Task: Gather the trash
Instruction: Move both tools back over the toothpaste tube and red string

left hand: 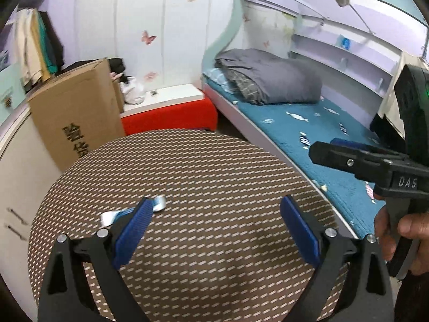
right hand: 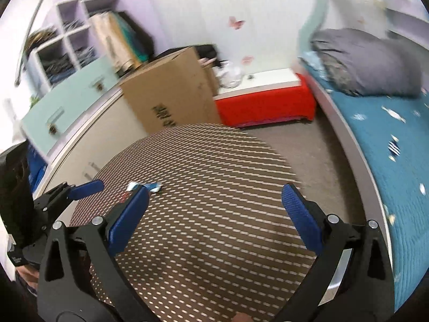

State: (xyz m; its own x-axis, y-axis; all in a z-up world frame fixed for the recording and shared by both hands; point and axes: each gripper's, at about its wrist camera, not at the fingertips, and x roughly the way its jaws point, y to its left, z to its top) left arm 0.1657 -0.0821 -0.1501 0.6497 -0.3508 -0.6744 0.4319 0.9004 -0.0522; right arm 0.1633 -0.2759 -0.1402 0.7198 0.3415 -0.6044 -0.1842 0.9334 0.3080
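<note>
A small white and blue wrapper (left hand: pixel 134 211) lies on the round brown patterned table (left hand: pixel 214 166), partly behind my left gripper's left finger. My left gripper (left hand: pixel 215 210) is open and empty above the table, with the wrapper just left of it. In the right wrist view the wrapper (right hand: pixel 146 186) lies by the left fingertip of my right gripper (right hand: pixel 215 197), which is open and empty over the table (right hand: pixel 214 161). The right gripper shows at the right of the left wrist view (left hand: pixel 329 151). The left gripper shows at the left of the right wrist view (right hand: pixel 85 187).
A cardboard box (left hand: pixel 77 112) stands behind the table on the left. A red bench (left hand: pixel 171 115) with a white top sits against the wall. A bed with blue sheet (left hand: pixel 308 131) and grey folded blanket (left hand: pixel 270 77) runs along the right. White cabinet (right hand: pixel 80 139) at left.
</note>
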